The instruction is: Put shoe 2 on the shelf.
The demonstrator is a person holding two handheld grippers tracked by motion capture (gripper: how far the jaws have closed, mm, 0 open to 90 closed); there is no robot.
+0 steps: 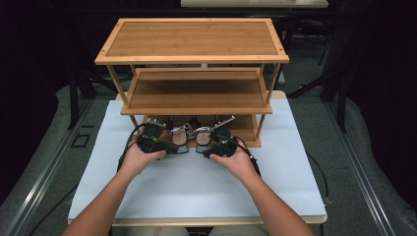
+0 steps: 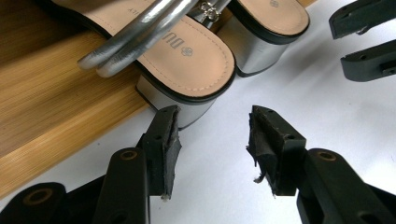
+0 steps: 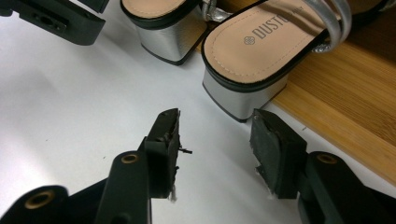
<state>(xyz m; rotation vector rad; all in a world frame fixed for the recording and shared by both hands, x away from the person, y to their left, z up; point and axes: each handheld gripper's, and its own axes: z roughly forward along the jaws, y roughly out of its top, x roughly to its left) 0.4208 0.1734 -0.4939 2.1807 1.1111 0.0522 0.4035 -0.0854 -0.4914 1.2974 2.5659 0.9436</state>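
In the high view, a pair of sandals (image 1: 189,133) was seen lying on the bottom shelf of a wooden rack (image 1: 193,55), heels hanging out over the white table (image 1: 196,182), with the left gripper (image 1: 169,146) and the right gripper (image 1: 205,151) held just in front of them, one to each shoe. In the left gripper view, the jaws stood apart with nothing between them; the left sandal (image 2: 187,56) lay just ahead, its silver heel block close to the left jaw tip, and part of a printed word, "DU", could be read on the insole. In the right gripper view, the jaws were likewise parted and empty, the right sandal (image 3: 261,51) lay just ahead and towards the right jaw, and "DUSTO" was legible on its insole. The step in hand was judged to be the placing of the shoes on the rack, seemingly at the point of release; the next move would call for both grippers to be drawn straight back, clear of the heels.
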